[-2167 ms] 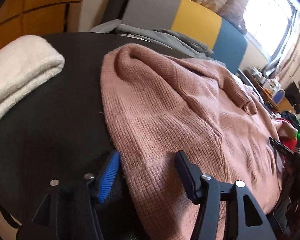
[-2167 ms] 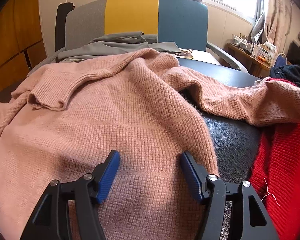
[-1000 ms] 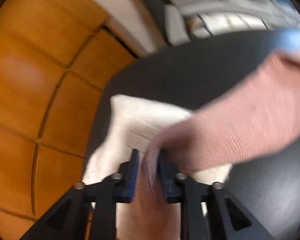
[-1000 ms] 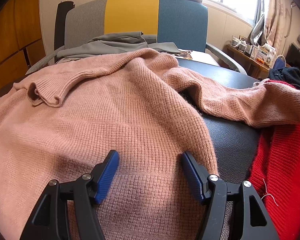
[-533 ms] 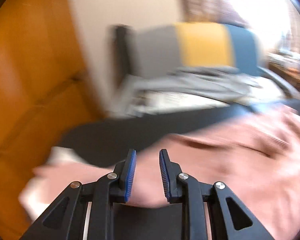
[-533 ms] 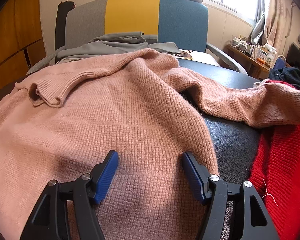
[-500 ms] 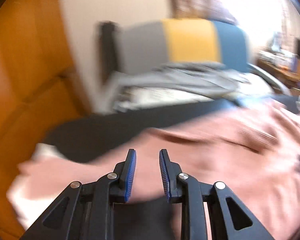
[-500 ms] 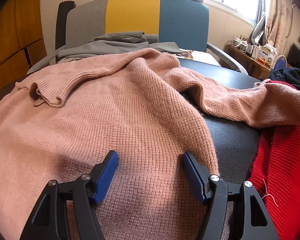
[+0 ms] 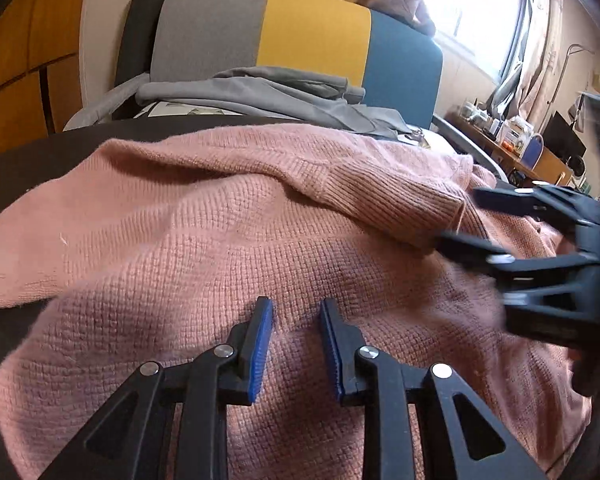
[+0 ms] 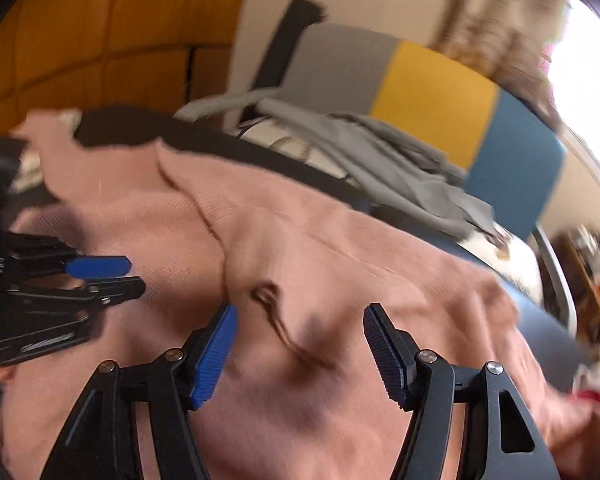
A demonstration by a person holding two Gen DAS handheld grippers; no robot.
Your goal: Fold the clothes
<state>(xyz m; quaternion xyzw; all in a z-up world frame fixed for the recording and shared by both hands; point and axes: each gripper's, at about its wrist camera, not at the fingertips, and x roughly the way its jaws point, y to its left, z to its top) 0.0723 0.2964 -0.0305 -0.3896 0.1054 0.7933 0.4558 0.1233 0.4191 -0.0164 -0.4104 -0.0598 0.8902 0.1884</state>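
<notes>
A pink knit sweater (image 9: 220, 240) lies spread over the black table (image 9: 40, 152); one sleeve runs off to the left. My left gripper (image 9: 296, 308) hovers low over the sweater's body. Its jaws stand a narrow gap apart and are opening, with nothing pinched between them. My right gripper (image 9: 458, 218) comes in from the right, open, its fingertips on either side of a ribbed cuff (image 9: 420, 208) folded onto the body. In the blurred right wrist view the right gripper (image 10: 300, 312) stands wide over the sweater (image 10: 340, 240). There the left gripper (image 10: 136, 276) shows at the left.
A chair with a grey, yellow and blue back (image 9: 312, 28) stands behind the table, a grey garment (image 9: 260, 88) draped on its seat. Orange wood panels (image 9: 12, 60) line the left wall. A cluttered desk (image 9: 520, 144) stands at the right. A red garment (image 10: 592, 400) lies at the right edge.
My left gripper has let go of the pink sleeve it held over the white cloth and swung back over the sweater's body. My right gripper has rolled and moved left to the ribbed cuff.
</notes>
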